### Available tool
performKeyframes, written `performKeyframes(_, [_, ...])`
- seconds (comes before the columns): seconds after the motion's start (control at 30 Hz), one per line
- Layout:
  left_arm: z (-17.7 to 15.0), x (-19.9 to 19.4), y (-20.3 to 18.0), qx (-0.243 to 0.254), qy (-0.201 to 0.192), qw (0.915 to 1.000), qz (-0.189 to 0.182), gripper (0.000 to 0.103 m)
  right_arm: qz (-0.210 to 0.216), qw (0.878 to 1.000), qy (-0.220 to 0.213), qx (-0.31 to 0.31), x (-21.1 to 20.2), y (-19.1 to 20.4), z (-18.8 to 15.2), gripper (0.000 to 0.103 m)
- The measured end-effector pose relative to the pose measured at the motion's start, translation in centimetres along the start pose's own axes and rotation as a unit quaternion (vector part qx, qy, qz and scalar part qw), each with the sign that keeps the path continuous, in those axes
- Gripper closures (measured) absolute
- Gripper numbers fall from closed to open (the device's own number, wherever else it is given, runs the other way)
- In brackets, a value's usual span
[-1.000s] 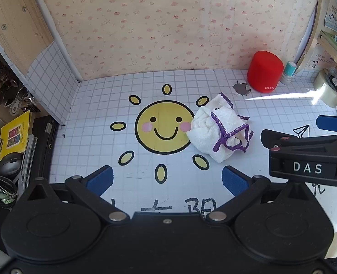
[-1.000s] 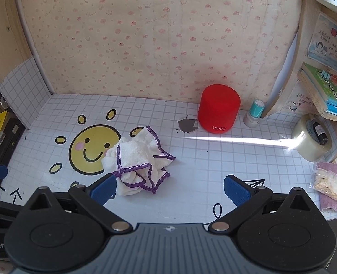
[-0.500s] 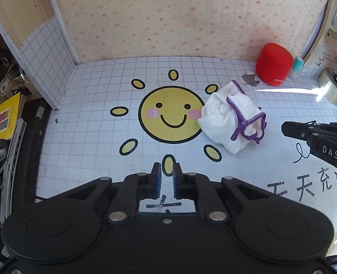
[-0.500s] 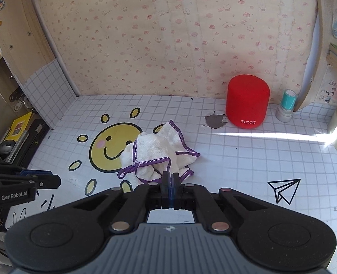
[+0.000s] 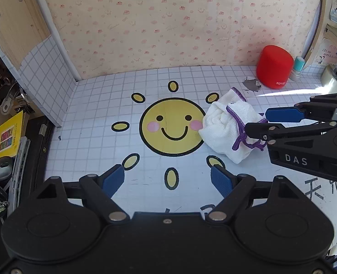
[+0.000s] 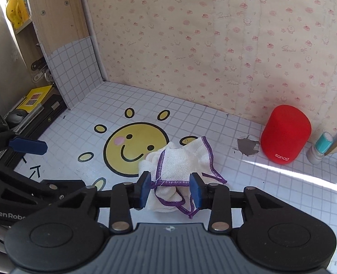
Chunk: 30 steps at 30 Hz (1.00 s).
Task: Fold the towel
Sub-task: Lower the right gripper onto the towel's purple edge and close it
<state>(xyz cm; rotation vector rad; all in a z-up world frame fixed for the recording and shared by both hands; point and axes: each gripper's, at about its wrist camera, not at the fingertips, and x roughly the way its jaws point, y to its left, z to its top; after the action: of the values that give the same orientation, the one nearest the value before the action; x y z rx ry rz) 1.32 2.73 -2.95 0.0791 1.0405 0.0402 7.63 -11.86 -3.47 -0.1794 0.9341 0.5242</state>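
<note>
The crumpled white cloth towel with purple edges [image 6: 180, 171] lies on the table [image 6: 282, 194]. The right tool [image 6: 171, 188] is spread around it, not squeezing. The left tool [image 5: 168, 179], at 7 o'clock from it, is wide apart.

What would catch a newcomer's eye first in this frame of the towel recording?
Probably the big yellow smiling sun printed in the middle of the white grid table. Next comes the crumpled white towel with purple trim, lying at the sun's right edge, with the right gripper open around its near side. The bright red cylinder by the back wall also stands out, while the left gripper hangs open over the table's front.
</note>
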Motion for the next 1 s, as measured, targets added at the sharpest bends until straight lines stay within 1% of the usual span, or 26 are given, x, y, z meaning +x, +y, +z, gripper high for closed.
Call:
performKeyframes(0.2, [-0.1,0.2,0.0,0.001,0.006,1.0000,0.000,0.019,-0.001,0.999,0.012,-0.038,2.2,0.3,0.0,0.067])
performKeyframes(0.27, [-0.2,0.2,0.0,0.003,0.007,1.0000,0.000,0.019,0.002,0.999,0.011,-0.032,2.5,-0.1,0.1,0.068])
performKeyframes(0.33, [-0.3,0.3,-0.1,0.005,0.008,1.0000,0.000,0.019,0.005,1.000,0.008,-0.026,2.2,-0.4,0.1,0.079])
performKeyframes(0.37, [-0.3,0.3,-0.2,0.006,0.008,0.9999,-0.003,0.019,0.006,1.000,0.007,-0.022,2.0,-0.6,0.1,0.081])
performKeyframes(0.4, [-0.2,0.3,-0.3,0.007,0.007,0.9999,-0.007,0.019,0.007,1.000,0.005,-0.019,1.8,-0.8,0.1,0.086])
performKeyframes(0.43, [-0.2,0.3,-0.3,0.008,0.006,0.9999,-0.011,0.019,0.008,1.000,0.004,-0.016,1.6,-0.9,0.1,0.088])
performKeyframes(0.53, [0.0,0.3,-0.6,0.006,0.006,0.9996,-0.028,0.019,0.012,1.000,-0.001,-0.007,1.1,-1.4,0.1,0.092])
performKeyframes(0.63, [-0.2,0.4,-1.2,0.008,-0.002,0.9989,-0.046,0.019,0.016,1.000,-0.005,0.002,0.5,-1.9,0.1,0.093])
performKeyframes(0.77, [-0.1,0.3,-2.0,0.026,-0.017,0.9983,-0.049,0.019,0.018,1.000,-0.015,0.013,-0.4,-2.5,0.2,0.094])
performKeyframes(1.0, [0.6,0.4,-3.4,0.049,-0.042,0.9962,-0.058,0.019,0.022,0.999,-0.043,0.022,-4.0,-3.4,0.5,0.094])
